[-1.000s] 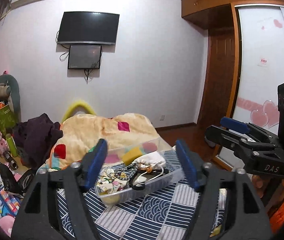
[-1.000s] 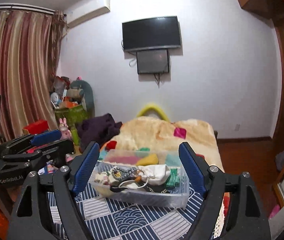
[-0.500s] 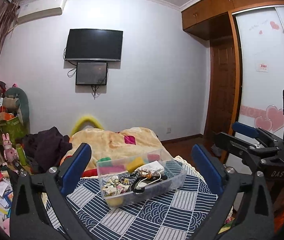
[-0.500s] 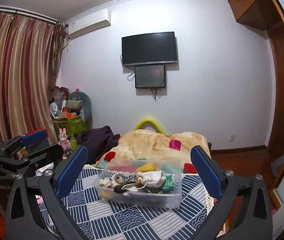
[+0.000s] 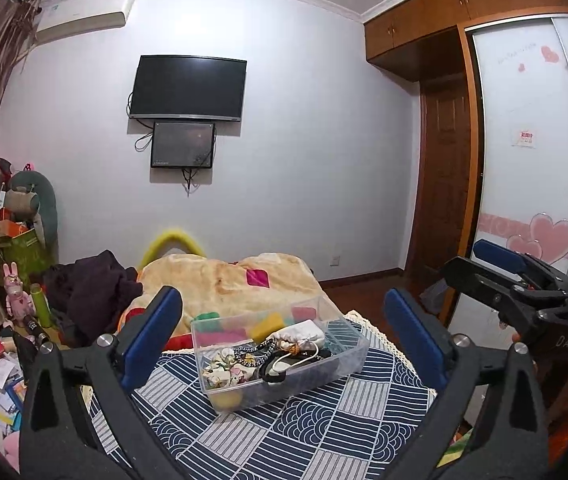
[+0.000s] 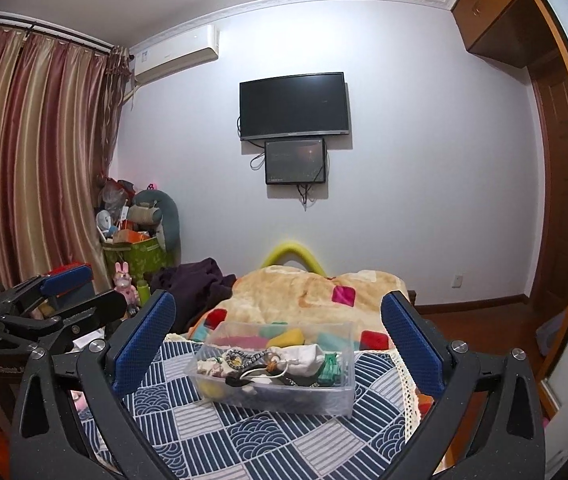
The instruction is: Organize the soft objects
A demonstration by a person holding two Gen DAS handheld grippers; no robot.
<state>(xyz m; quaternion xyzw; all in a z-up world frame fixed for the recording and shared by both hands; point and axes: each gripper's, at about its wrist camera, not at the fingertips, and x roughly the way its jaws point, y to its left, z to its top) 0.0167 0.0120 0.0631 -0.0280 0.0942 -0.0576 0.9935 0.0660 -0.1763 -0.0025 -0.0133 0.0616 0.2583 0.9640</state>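
A clear plastic bin (image 5: 353, 364) (image 6: 339, 394) stands on a blue and white patterned cloth (image 5: 323, 432) (image 6: 268, 436). It holds a jumble of soft items: a white pouch (image 5: 299, 332) (image 6: 303, 356), a patterned fabric piece (image 5: 224, 372), dark cords and a yellow object. My left gripper (image 5: 284, 332) is open and empty, held back from the bin. My right gripper (image 6: 278, 330) is open and empty, also back from the bin. Each gripper shows at the side of the other's view (image 5: 511, 276) (image 6: 68, 300).
A bed with a beige blanket (image 5: 224, 280) (image 6: 307, 292) lies behind the cloth, with dark clothing (image 5: 92, 288) on its left. Toys, books and a green bag (image 5: 16, 248) crowd the left floor. A wardrobe with sliding doors (image 5: 523, 160) is on the right.
Both grippers opened wider and pulled back and up from the bin, which now looks smaller and lower in both views.
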